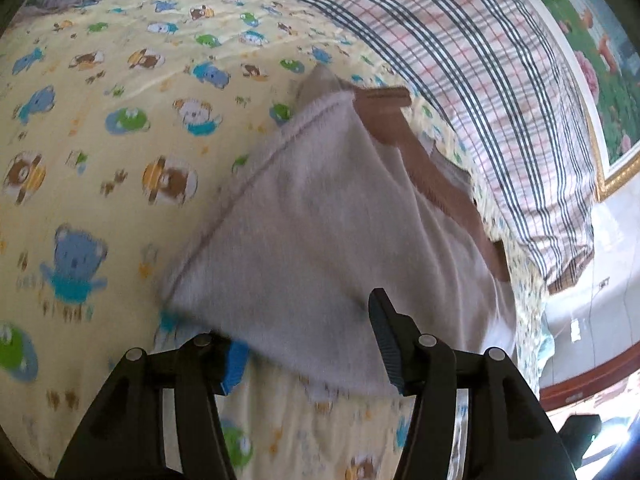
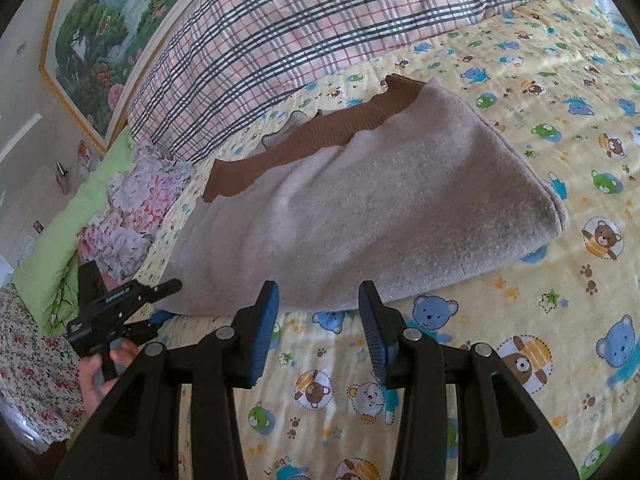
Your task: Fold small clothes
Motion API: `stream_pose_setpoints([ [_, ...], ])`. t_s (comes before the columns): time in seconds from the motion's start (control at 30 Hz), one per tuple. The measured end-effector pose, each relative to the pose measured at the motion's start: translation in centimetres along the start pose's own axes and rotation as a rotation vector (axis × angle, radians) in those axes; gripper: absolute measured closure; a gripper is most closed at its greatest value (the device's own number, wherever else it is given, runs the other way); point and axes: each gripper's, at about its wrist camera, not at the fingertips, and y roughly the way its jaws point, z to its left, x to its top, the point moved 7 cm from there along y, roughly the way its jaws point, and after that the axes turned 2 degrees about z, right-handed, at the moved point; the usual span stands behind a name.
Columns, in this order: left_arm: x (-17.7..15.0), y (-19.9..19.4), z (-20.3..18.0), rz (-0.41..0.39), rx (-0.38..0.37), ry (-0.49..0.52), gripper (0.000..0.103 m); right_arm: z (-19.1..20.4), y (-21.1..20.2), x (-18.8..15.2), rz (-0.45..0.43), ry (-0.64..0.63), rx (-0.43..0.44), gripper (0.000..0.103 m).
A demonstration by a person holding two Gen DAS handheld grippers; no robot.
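A folded grey sweater (image 2: 360, 208) with a brown ribbed band (image 2: 320, 136) along its far edge is lying on the bed, on a yellow sheet (image 2: 520, 320) printed with small bears and frogs. In the right wrist view the sweater is sitting in the middle of the sheet, with its folded corner pointing to the right side.

The right claw (image 2: 319, 332) is hanging just in front of the near edge of the sweater. Its two fingers are standing apart and nothing is between them, so it is open and not touching the cloth.

The left claw (image 1: 308, 344) is at the near corner of the sweater. In its own view the picture is blurred; one blue pad (image 1: 236, 364) is lying under the edge of the cloth and the other finger is standing over it, with a wide gap between them. So the fingers are around the cloth edge, but I cannot tell if they are pressing it. In the right wrist view this left claw (image 2: 160, 304) is showing at the left, held by a hand (image 2: 100, 376).

Behind the sweater a checked blanket (image 2: 300, 28) is lying across the bed. A framed landscape painting (image 2: 104, 40) is hanging on the wall, and a flowered pillow (image 2: 128, 216) is lying beside a green blanket (image 2: 60, 252).
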Motion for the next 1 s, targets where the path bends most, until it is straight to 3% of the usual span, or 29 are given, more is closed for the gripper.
stream_pose_setpoints([
  [0.23,2.3,1.3,-0.6,-0.047,0.044,0.009,0.05,-0.8,-0.2,0.4,-0.004,0.022,-0.003,0.06],
  [0.33,2.7,1.5,-1.4,-0.065,0.069,0.056,0.077,-1.3,-0.5,0.6,-0.012,0.036,0.0,0.06],
  [0.43,2.7,0.9,-2.2,-0.087,0.079,0.1,0.087,-1.7,-0.7,0.8,-0.021,0.045,0.003,0.06],
  [0.73,2.0,-2.5,-10.7,-0.171,-0.002,0.306,0.09,-3.3,-1.8,1.5,-0.052,0.083,0.009,0.06],
  [1.0,-2.9,-1.6,-21.3,-0.144,-0.111,0.534,0.09,-5.7,-3.8,2.8,-0.096,0.135,0.008,0.06],
])
